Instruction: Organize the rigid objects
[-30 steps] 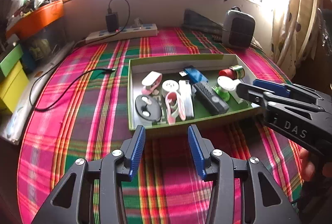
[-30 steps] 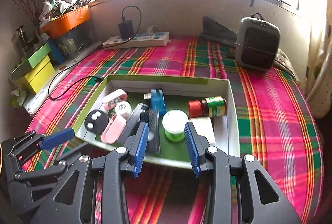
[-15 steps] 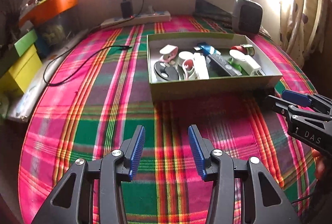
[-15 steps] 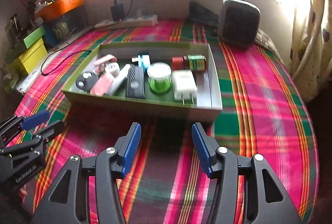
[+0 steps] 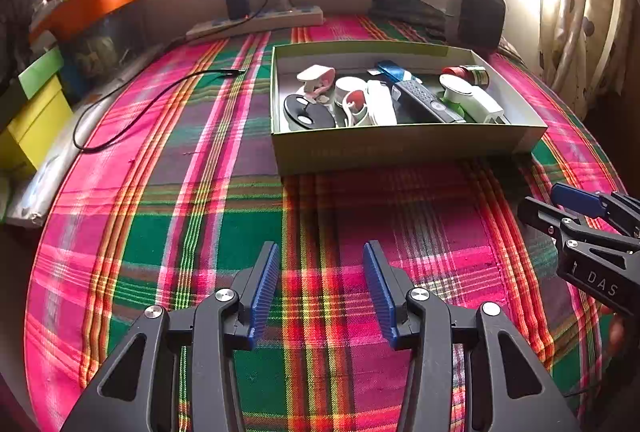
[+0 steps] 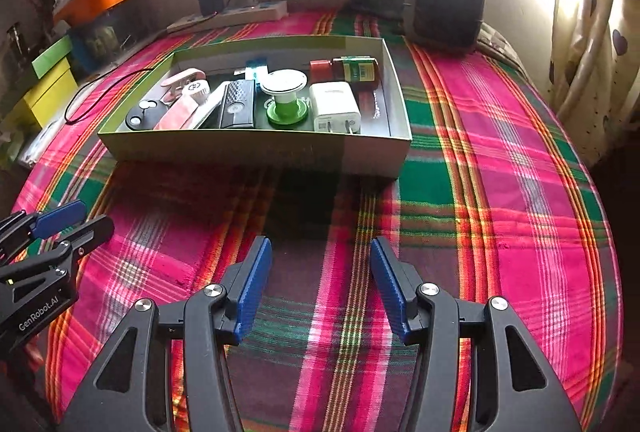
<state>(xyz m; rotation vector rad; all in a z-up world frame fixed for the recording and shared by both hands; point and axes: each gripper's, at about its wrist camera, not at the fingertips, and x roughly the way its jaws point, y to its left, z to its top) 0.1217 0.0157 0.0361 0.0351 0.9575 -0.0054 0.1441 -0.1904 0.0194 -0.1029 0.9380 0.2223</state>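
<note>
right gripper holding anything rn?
No, the right gripper is open with only the plaid cloth between its fingers, short of the box.

Each camera sits low, looking forward along its own tool over the plaid bed toward the far window. Both see the green box [image 5: 400,148] [image 6: 256,148] ahead, not close, and each sees the other tool.
</note>
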